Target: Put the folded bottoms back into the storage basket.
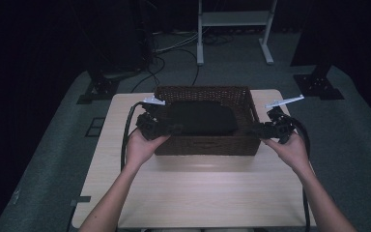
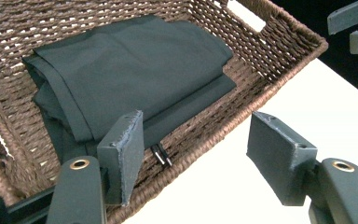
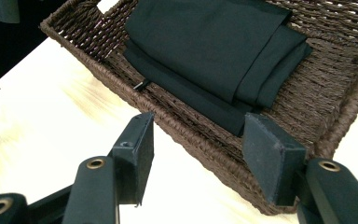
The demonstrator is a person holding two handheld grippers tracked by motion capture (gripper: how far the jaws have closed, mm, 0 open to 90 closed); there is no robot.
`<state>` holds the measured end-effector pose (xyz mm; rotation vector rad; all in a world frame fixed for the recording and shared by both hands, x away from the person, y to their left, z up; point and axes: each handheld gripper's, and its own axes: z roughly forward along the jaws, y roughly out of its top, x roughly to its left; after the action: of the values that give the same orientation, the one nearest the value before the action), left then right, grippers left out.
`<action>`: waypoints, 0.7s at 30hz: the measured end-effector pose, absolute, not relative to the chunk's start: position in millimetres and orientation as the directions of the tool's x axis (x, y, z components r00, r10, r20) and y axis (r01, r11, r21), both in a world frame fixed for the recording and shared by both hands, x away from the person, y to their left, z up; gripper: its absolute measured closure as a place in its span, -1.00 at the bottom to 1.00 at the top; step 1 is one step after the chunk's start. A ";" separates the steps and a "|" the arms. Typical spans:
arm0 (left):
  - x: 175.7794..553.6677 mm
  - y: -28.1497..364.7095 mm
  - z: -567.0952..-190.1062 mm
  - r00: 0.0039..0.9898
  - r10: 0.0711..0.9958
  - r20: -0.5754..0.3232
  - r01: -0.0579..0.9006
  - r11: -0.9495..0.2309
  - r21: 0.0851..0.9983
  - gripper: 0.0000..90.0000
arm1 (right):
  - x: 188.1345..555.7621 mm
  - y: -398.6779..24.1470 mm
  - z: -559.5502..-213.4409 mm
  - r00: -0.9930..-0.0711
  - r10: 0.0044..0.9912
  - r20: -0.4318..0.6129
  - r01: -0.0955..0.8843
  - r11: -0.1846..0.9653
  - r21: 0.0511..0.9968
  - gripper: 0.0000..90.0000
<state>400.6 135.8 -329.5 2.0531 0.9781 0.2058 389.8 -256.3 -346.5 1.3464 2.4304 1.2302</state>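
A brown wicker basket (image 1: 203, 145) stands at the far middle of a light wooden table (image 1: 198, 193), and a folded black cloth (image 1: 200, 118) lies in it. My left gripper (image 1: 175, 129) is at the basket's front left corner. In the left gripper view the left gripper (image 2: 198, 156) is open, one pad inside the basket (image 2: 279, 51) near the cloth (image 2: 130, 70), the other over the table. My right gripper (image 1: 252, 130) is at the front right corner. The right gripper (image 3: 200, 158) is open astride the basket's front rim (image 3: 88, 42), with the cloth (image 3: 209, 42) beyond it.
A small dark metal-tipped piece (image 2: 162, 155) pokes out from under the cloth by the front wall. Bare tabletop lies in front of the basket. Behind the table are cables (image 1: 174, 48), a pale metal frame (image 1: 234, 19) and two black stand bases (image 1: 99, 89).
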 end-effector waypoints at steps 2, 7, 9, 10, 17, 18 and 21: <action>398.0 136.2 -329.5 0.685 0.704 -0.188 0.565 -0.351 0.746 -0.22 | 387.9 -257.4 -347.0 -0.603 0.748 0.277 0.664 0.279 0.693 -0.06; 393.1 138.4 -331.5 0.686 0.703 -0.191 0.565 -0.348 0.748 -0.25 | 383.1 -258.5 -347.6 -0.606 0.746 0.277 0.661 0.277 0.698 -0.08; 391.6 139.5 -332.5 0.682 0.706 -0.193 0.566 -0.342 0.750 -0.26 | 380.6 -258.9 -347.5 -0.608 0.746 0.272 0.656 0.278 0.701 -0.10; 391.1 140.2 -333.7 0.682 0.705 -0.196 0.568 -0.341 0.749 -0.27 | 379.8 -259.1 -347.4 -0.606 0.748 0.272 0.657 0.277 0.701 -0.10; 386.0 142.6 -338.8 0.681 0.705 -0.199 0.569 -0.337 0.750 -0.31 | 373.7 -261.7 -349.8 -0.608 0.746 0.271 0.652 0.275 0.706 -0.13; 385.1 142.9 -339.1 0.682 0.703 -0.201 0.568 -0.336 0.751 -0.32 | 372.4 -262.0 -350.6 -0.607 0.747 0.270 0.652 0.275 0.707 -0.14; 381.6 144.3 -339.5 0.682 0.704 -0.200 0.566 -0.336 0.753 -0.34 | 369.8 -263.0 -352.2 -0.607 0.748 0.269 0.652 0.276 0.706 -0.16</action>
<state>381.6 144.3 -339.5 2.0345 0.9767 0.2024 369.8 -263.0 -352.2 1.3318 2.4141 1.2457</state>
